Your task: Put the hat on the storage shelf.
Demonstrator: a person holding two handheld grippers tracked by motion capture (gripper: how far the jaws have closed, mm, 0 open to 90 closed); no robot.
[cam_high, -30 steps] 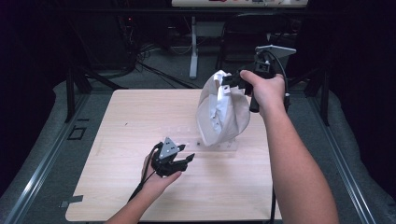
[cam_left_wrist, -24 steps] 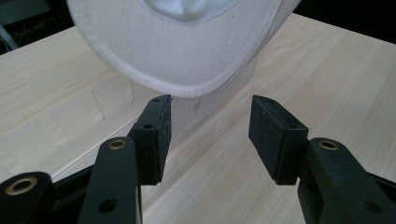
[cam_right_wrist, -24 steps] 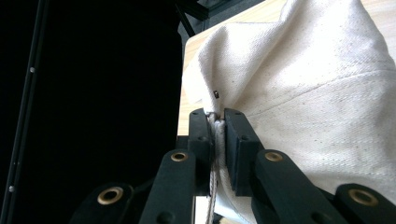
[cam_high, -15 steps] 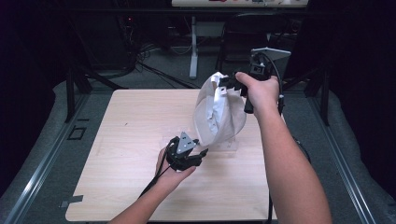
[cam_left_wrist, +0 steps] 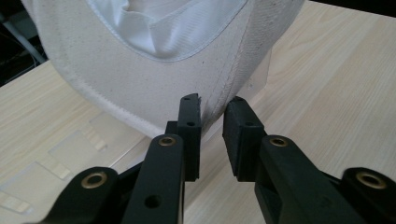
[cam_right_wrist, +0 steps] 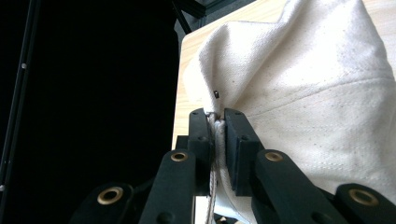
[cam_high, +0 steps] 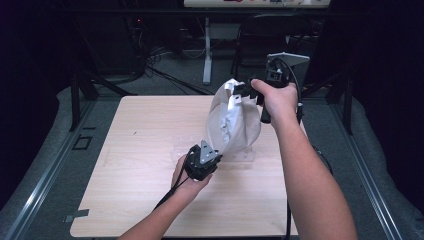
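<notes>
A white cloth cap (cam_high: 235, 120) hangs above the light wooden table (cam_high: 135, 150), right of the middle. My right gripper (cam_high: 241, 93) is shut on the cap's top edge; in the right gripper view the jaws pinch a seam of the cap (cam_right_wrist: 303, 93) at the right gripper (cam_right_wrist: 215, 116). My left gripper (cam_high: 216, 152) sits at the cap's lowest edge, held low over the table. In the left gripper view the left gripper (cam_left_wrist: 211, 109) is open by a narrow gap, with the rim of the cap (cam_left_wrist: 154, 79) at the tips of its fingers (cam_left_wrist: 189, 121).
Flat clear plastic pieces (cam_high: 247, 156) lie on the table under the cap, and they appear again as clear plastic pieces (cam_left_wrist: 70, 149). A dark chair (cam_high: 265, 40) and a white post (cam_high: 207, 50) stand behind the table. Dark floor surrounds it.
My left gripper has moved right and slightly up, from the table's middle to the cap's lower edge. The right gripper and cap have drifted a little left.
</notes>
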